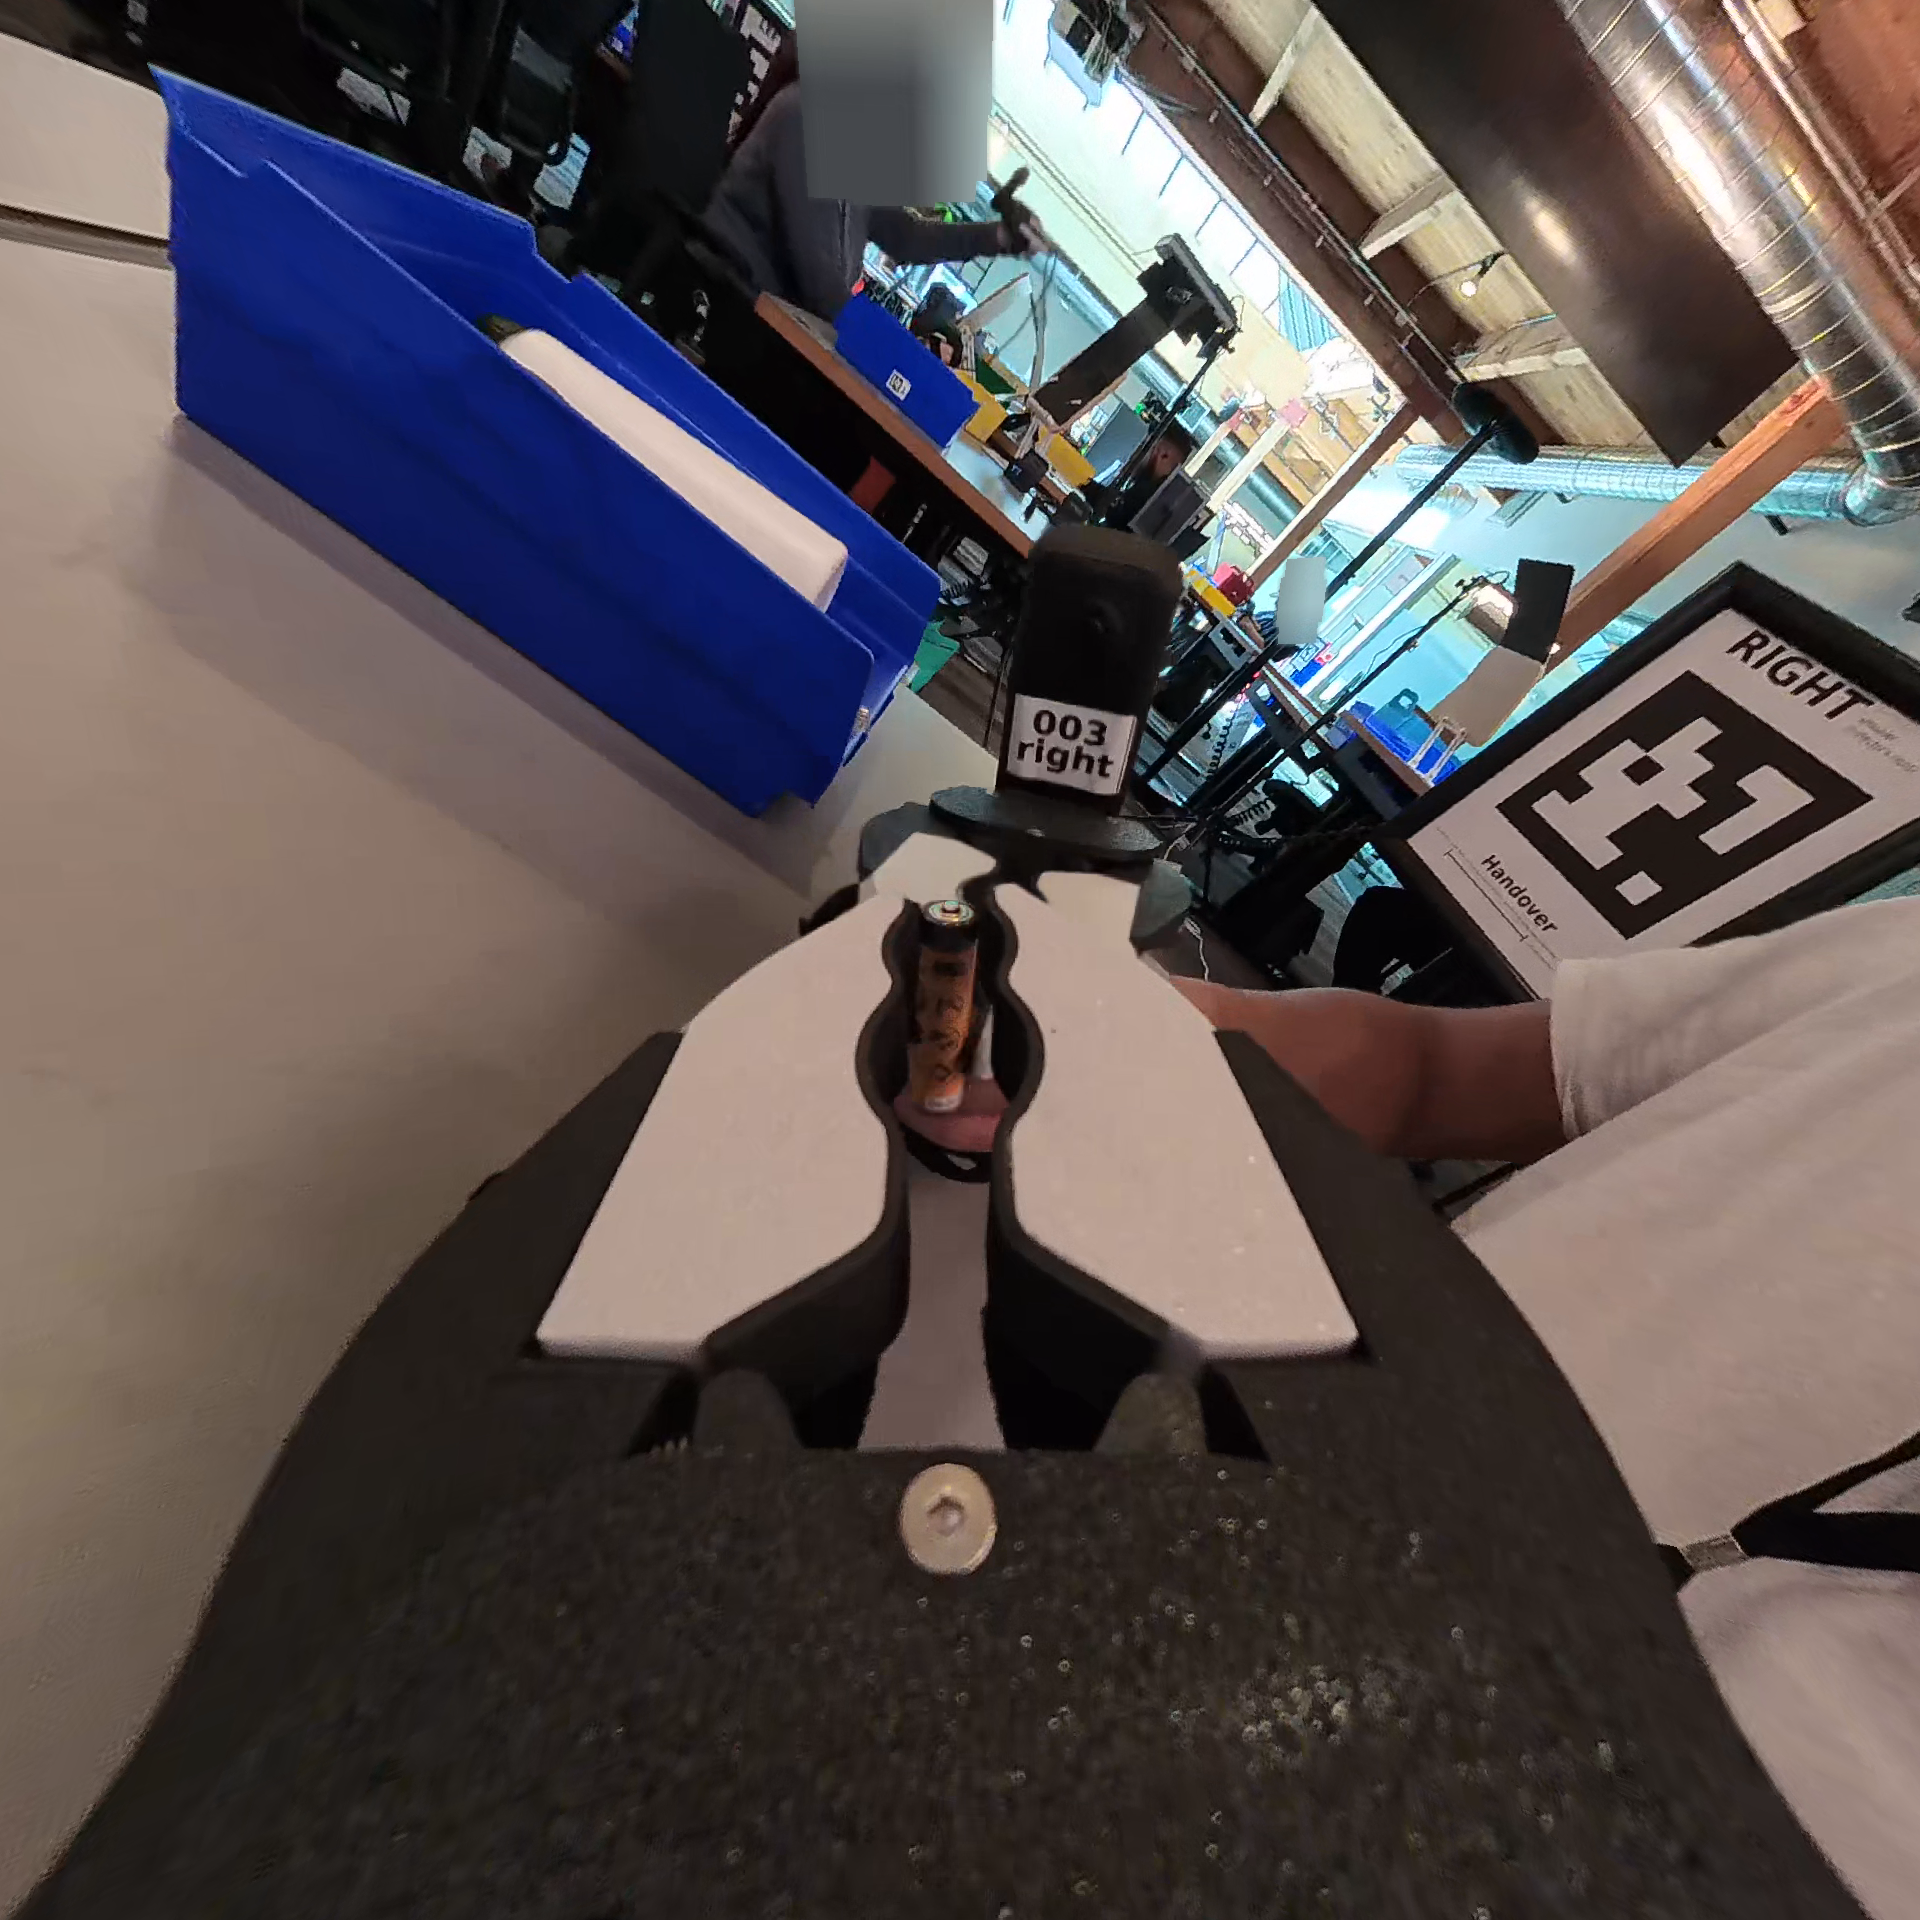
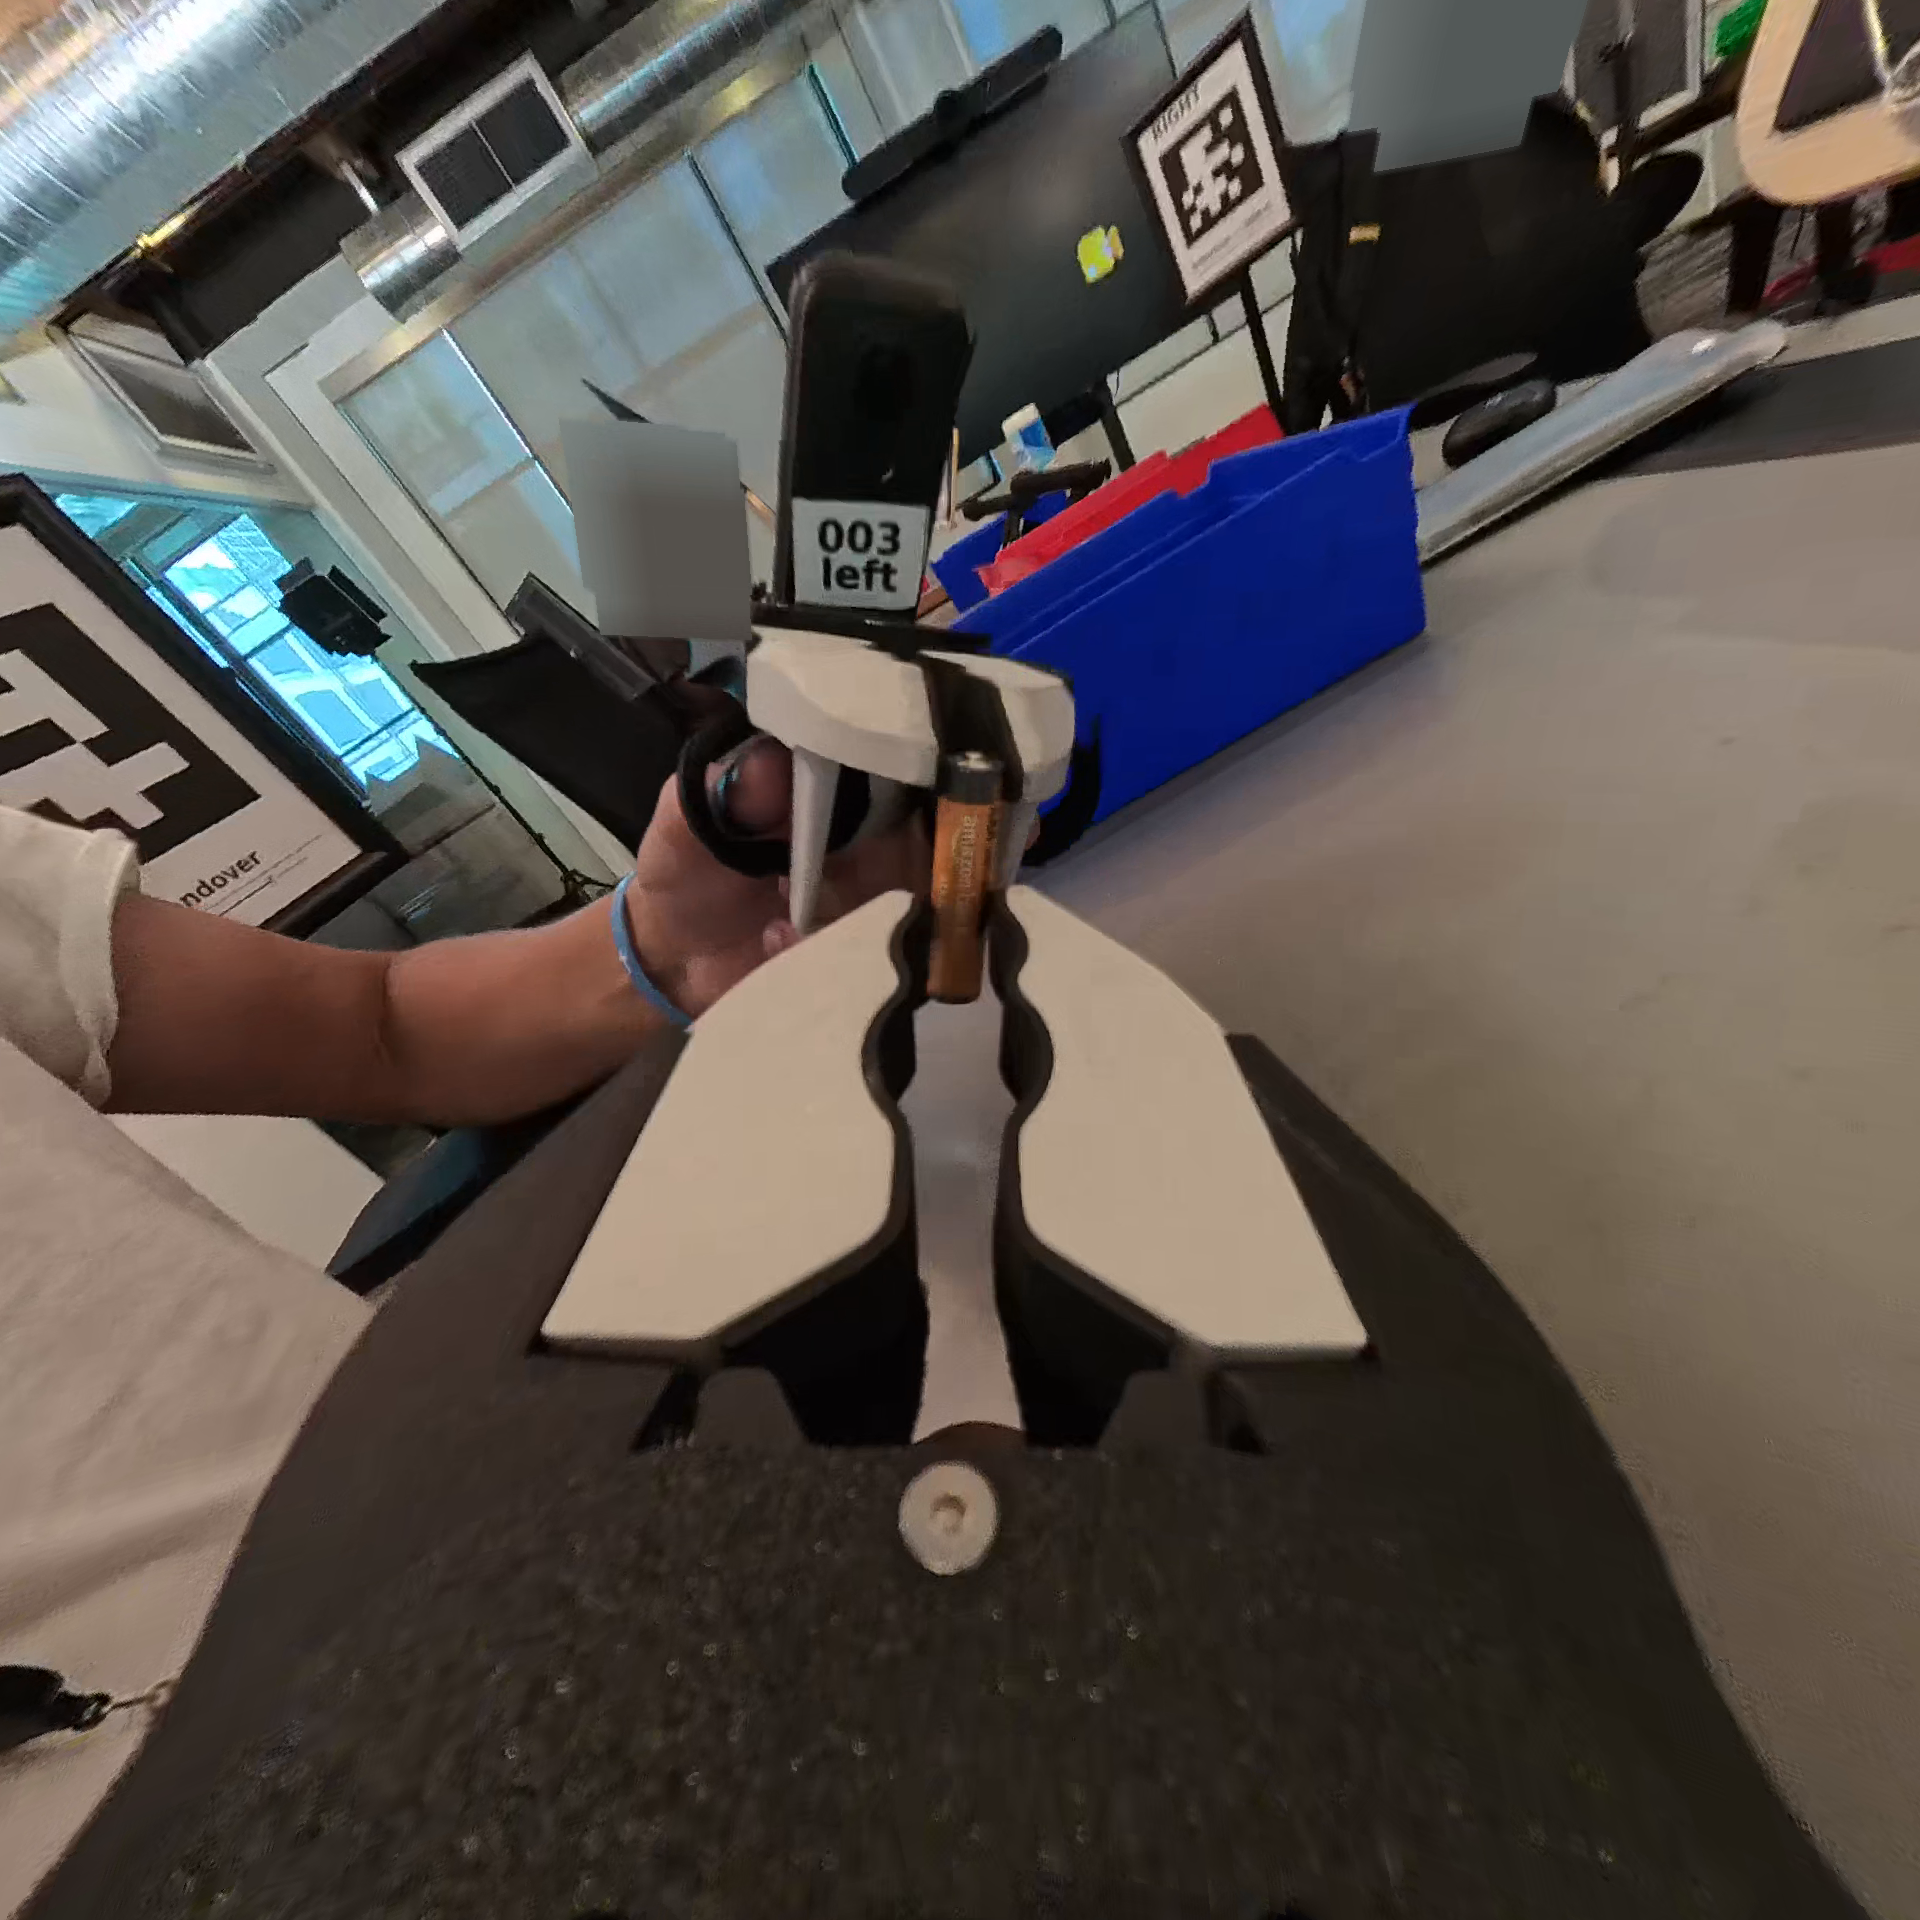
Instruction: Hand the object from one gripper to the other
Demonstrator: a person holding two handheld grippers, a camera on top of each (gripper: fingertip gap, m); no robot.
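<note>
Both tongs (image 2: 954, 914) grip the battery (image 2: 961, 883); only the right view shows a wristband (image 2: 639, 956).

the battery's (image 2: 961, 894) lower end is hidden between the right tool's (image 2: 958, 935) fingertips.

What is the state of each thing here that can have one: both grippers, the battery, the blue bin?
left gripper: shut on the battery's upper end.
right gripper: fingers flank the battery's lower part; whether they clamp it cannot be told.
battery: upright, off the table, between both grippers.
blue bin: on the table, open at the top, white block inside.
</note>
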